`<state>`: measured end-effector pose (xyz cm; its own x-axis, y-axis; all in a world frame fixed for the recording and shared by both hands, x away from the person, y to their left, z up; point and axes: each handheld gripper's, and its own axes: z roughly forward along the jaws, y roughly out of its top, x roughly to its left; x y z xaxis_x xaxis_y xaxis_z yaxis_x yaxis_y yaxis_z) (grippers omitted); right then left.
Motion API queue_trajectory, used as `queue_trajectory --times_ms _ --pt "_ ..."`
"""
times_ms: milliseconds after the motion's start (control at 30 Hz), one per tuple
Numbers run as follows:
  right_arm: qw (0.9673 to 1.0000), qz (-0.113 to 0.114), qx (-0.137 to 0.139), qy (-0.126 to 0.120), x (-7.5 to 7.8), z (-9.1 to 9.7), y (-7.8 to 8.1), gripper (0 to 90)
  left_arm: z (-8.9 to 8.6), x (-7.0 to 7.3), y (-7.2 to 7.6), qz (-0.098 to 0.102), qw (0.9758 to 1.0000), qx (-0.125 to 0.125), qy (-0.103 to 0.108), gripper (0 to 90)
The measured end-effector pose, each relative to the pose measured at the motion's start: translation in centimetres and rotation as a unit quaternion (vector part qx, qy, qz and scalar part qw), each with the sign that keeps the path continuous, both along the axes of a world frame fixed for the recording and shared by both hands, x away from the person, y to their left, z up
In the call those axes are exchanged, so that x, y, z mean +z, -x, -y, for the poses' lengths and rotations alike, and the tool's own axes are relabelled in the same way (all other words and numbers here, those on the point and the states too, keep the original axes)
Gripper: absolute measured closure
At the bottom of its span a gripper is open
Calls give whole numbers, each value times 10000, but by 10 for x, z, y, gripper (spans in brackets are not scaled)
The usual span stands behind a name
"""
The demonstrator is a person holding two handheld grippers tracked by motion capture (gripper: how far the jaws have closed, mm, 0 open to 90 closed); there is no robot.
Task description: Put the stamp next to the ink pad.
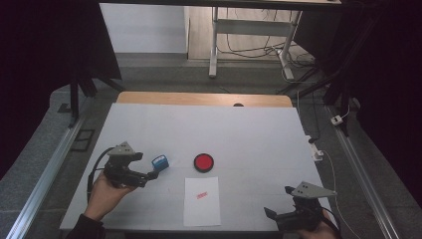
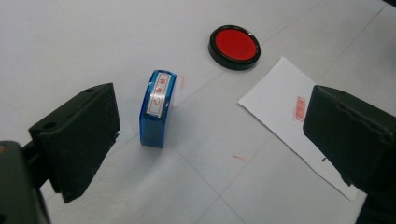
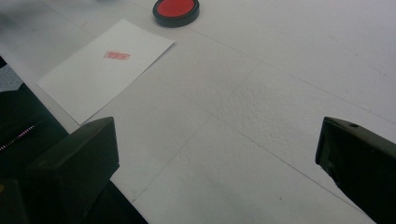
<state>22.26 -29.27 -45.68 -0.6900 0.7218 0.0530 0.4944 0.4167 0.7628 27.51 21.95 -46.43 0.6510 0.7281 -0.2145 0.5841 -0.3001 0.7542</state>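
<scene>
Table: a white table top (image 1: 249, 134) with a strip of brown wood along its far edge.
Stamp: a small blue stamp (image 1: 159, 162) sits on the table, left of the middle. In the left gripper view the blue stamp (image 2: 158, 107) has a white label with red marks on its upper face. Nothing touches it.
Ink pad: a round black ink pad (image 1: 203, 162) with a red middle lies open, at 3 o'clock from the stamp and near it. It also shows in the left gripper view (image 2: 234, 46) and the right gripper view (image 3: 176, 10).
Paper: a white sheet of paper (image 1: 201, 204) lies at 6 o'clock from the ink pad, close to it. It has a small red stamp mark (image 1: 201, 195) near its top. The mark also shows in the right gripper view (image 3: 116, 55).
Left gripper: the left gripper (image 1: 153, 174) is held by a hand (image 1: 104, 194) at 8 o'clock from the stamp. Its jaws are spread wide and hold nothing. The stamp sits just past the tips, apart from both jaws.
Right gripper: the right gripper (image 1: 276, 201) is at the near right corner of the table, well apart from the paper. Its jaws are spread wide too, with only bare table between them.
Small marks: a few faint red smudges (image 2: 239, 158) are on the table near the stamp.
</scene>
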Motion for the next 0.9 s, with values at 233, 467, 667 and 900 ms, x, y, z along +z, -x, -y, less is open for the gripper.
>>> queue_trajectory --times_ms 233,467,667,900 --pt "10000 -21 -45 -53 0 1 -1 0 -4 4 19 19 10000 25 64 19" --pt "9999 -28 -89 -48 0 1 -1 0 -11 5 37 77 9999 -17 86 0" --pt "9999 -21 -125 -62 0 2 0 0 -17 3 52 88 9999 1 134 0" --pt "9997 -14 -247 -70 0 4 0 0 -26 -1 71 118 9998 49 168 0"
